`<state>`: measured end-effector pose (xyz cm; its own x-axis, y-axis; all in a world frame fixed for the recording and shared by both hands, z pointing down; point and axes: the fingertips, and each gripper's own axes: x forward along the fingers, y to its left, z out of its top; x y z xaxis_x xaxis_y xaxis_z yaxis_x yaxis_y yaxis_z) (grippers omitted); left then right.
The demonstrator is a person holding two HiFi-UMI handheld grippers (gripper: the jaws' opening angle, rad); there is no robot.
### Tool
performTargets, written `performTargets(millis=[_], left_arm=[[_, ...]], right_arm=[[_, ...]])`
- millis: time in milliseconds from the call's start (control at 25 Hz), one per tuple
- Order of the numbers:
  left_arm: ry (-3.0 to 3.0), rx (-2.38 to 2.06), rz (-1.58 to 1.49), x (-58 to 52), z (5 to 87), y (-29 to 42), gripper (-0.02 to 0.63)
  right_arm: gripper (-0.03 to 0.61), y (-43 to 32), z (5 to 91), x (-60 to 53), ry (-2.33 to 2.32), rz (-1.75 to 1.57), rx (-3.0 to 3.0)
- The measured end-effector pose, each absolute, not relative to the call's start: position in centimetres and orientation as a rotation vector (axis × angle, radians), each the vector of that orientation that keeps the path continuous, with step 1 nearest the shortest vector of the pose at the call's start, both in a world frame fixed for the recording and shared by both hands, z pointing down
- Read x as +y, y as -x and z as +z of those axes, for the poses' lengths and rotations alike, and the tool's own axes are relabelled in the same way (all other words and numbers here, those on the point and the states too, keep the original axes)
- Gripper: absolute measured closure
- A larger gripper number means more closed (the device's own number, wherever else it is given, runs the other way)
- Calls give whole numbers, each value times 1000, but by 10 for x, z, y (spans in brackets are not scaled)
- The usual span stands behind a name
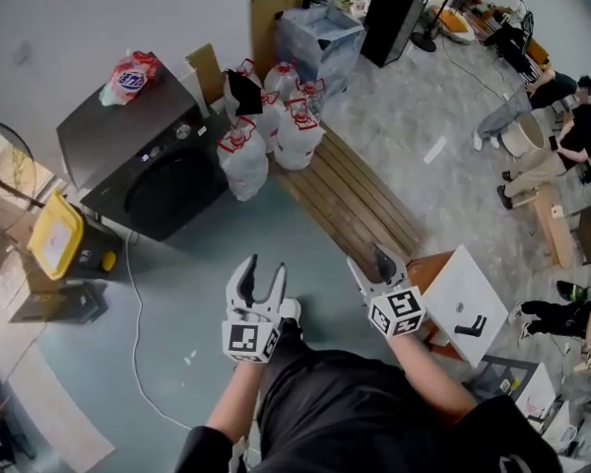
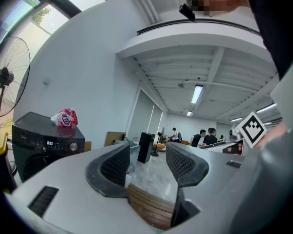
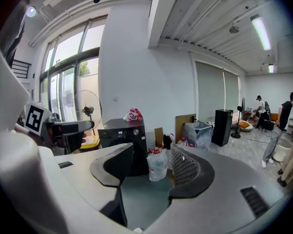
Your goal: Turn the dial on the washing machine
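The black washing machine (image 1: 143, 156) stands against the wall at the upper left, several steps ahead of me. Its round dial (image 1: 183, 131) sits on the front control panel. A red and white bag (image 1: 130, 75) lies on its top. My left gripper (image 1: 265, 264) and right gripper (image 1: 367, 259) are held out side by side over the floor, both open and empty, far from the machine. In the left gripper view the dial (image 2: 73, 146) lies left of the open gripper (image 2: 147, 162). In the right gripper view the dial (image 3: 136, 131) shows above the open gripper (image 3: 152, 167).
Several tied water jugs (image 1: 271, 126) stand right of the machine, at the end of a low wooden bench (image 1: 350, 200). A yellow bin (image 1: 56, 233) and a fan (image 2: 5, 77) are on its left. A cable (image 1: 133, 304) runs over the floor. A white table (image 1: 465, 304) is at my right; people (image 1: 561, 136) sit beyond.
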<state>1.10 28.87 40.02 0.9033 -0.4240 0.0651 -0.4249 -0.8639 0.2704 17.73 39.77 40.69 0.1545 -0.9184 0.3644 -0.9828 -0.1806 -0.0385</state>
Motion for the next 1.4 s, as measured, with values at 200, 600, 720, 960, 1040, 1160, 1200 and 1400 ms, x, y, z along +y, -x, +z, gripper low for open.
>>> performTargets(millis=[200,600,720,960,1040,1160,1200,1400], left_arm=[[-2782,-608,-17,252,399,-19,402],[-2773,-673,-39,211,398,-21,393],[-2752,-718,-14,206,396,-16,393],[-2724,-879,42,169,397,-7,391],[-2704,-937,37,152,397,-8,391],[-2626,-1024,-2,121,399,-14,391],[-2589,-1057,-21,109,399,-16,391],[-2545,-1155,-17,63,394,-39,388]], right_arm=[[368,-178,399,351,-2188,438,-1866],[368,-176,399,295,-2113,452,-1945],[368,-178,408,289,-2088,494,-1974],[368,-188,423,236,-2017,532,-2086],[368,-193,423,212,-1980,521,-2132],[368,-205,424,172,-1920,500,-2196],[368,-209,425,157,-1891,496,-2218],[368,-230,425,90,-1781,497,-2306]])
